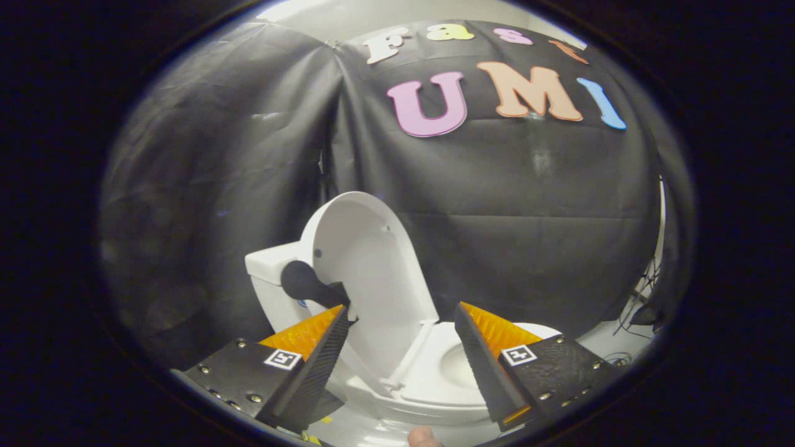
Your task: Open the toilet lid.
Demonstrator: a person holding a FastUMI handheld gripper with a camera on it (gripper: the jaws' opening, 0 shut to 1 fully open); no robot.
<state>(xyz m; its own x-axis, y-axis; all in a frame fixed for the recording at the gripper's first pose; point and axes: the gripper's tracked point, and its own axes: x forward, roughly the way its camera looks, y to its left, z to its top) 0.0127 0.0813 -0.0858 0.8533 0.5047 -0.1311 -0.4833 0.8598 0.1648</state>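
One toilet [435,372], smooth glossy white, with its one oval lid [366,273] standing raised and leaning back against the tank [270,267] just past the fingers. The gripper [404,347] is spread wide, holding nothing, and the ribbed pads [329,354] sit either side of the lid and bowl. Wrinkly black cloth [217,186] covers the far wall, and there's a pale floor underneath.
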